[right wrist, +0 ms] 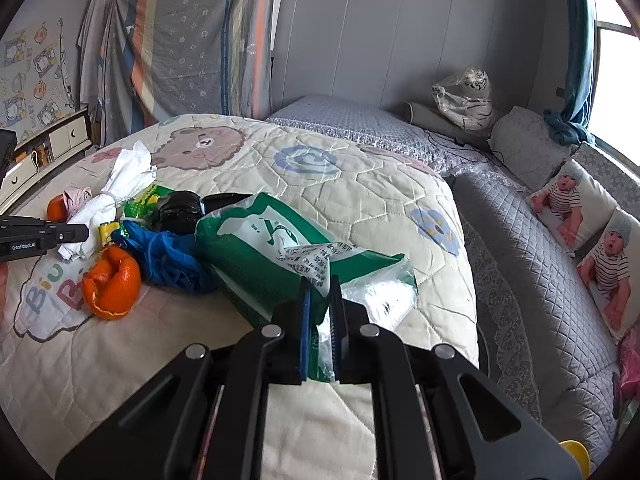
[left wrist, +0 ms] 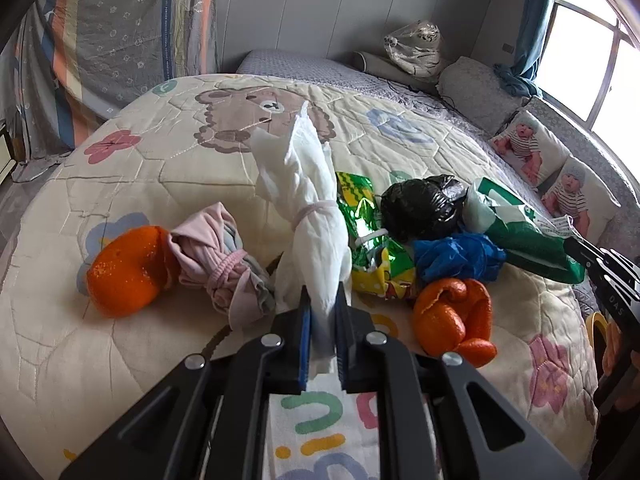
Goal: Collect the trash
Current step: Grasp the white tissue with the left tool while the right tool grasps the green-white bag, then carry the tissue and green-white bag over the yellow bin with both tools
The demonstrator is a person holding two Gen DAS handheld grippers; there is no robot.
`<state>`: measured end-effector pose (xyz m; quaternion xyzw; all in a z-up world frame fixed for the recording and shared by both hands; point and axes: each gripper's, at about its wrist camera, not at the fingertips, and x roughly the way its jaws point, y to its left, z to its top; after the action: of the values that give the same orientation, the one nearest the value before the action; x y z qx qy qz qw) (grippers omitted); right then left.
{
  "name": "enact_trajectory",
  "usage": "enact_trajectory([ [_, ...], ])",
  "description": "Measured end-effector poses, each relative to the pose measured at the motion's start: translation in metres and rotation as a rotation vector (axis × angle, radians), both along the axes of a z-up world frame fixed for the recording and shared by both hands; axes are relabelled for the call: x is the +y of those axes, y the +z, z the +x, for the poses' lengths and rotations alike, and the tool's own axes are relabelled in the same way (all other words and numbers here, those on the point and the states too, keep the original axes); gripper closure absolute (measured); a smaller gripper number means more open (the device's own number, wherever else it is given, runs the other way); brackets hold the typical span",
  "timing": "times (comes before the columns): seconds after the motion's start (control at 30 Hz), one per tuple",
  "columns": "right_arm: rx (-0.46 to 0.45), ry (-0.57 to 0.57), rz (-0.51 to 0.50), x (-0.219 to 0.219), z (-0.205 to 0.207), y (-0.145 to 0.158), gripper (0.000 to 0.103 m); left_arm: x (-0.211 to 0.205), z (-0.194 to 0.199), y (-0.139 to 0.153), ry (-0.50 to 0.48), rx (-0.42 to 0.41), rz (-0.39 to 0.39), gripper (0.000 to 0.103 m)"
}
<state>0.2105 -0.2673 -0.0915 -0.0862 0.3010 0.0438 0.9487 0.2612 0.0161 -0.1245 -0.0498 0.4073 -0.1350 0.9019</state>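
Already both grippers are clamped on trash from the heap on the quilt (left wrist: 120,360).

On a bed, the left gripper (left wrist: 322,312) pinches the near end of a white tissue bundle (left wrist: 308,200) tied with a band; the right gripper (right wrist: 320,300) nips the thin edge of a green-and-white plastic bag (right wrist: 256,252). Risk lies in both holds: the soft tissue may tear or slide free when lifted, and the slack bag film could slip out or drag the blue wad (right wrist: 168,260) and orange peel (right wrist: 114,284) lying beside it across the bedding.
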Motion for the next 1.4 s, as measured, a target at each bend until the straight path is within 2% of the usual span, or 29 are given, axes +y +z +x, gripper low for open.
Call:
enact_trajectory([
  [0.47,-0.094,0.013,0.010,-0.003,-0.044,0.042,0.098,0.009,-0.034,0.039,-0.017,-0.108,-0.058,0.094],
  [0.77,-0.143,0.006,0.005,-0.010,-0.068,0.062,0.099,0.007,-0.042,0.055,-0.033,-0.138,-0.074,0.094],
  [1.03,-0.175,-0.023,-0.001,-0.020,-0.086,0.074,0.099,-0.012,-0.050,0.069,-0.077,-0.168,-0.077,0.094],
  [1.4,-0.202,-0.114,-0.023,-0.053,-0.117,0.086,0.099,-0.060,-0.058,0.079,-0.189,-0.181,-0.097,0.094],
])
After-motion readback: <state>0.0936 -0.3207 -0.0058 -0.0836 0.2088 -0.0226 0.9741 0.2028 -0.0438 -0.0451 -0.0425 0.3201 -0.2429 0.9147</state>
